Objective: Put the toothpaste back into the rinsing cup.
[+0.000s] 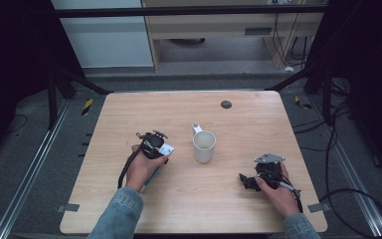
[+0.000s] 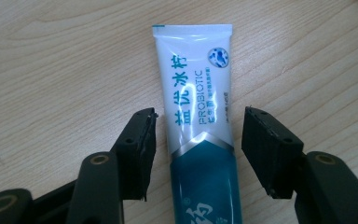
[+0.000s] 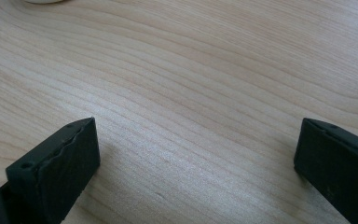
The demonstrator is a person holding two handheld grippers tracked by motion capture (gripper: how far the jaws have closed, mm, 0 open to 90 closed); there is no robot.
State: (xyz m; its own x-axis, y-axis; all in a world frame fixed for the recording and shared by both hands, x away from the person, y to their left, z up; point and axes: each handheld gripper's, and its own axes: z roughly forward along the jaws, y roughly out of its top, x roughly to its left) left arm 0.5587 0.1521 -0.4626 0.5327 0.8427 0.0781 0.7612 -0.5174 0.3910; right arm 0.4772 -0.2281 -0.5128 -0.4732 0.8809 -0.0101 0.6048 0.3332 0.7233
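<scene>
A white and teal toothpaste tube (image 2: 196,107) lies flat on the wooden table (image 2: 51,60), its crimped end pointing away from me. My left gripper (image 2: 200,119) straddles the tube with a thin gap of bare wood on each side, so the pads do not touch it and the gripper is open. In the high view the left gripper (image 1: 154,144) hovers over the tube (image 1: 167,149), just left of a white mug (image 1: 204,146). My right gripper (image 1: 244,180) rests low at the table's front right. Its jaws stand wide open in the right gripper view (image 3: 196,140), with bare wood between them.
The mug stands upright near the table's middle, its handle (image 1: 196,128) pointing to the far side. A small black disc (image 1: 226,104) is set in the tabletop near the far edge. Cables (image 1: 348,194) lie on the floor to the right.
</scene>
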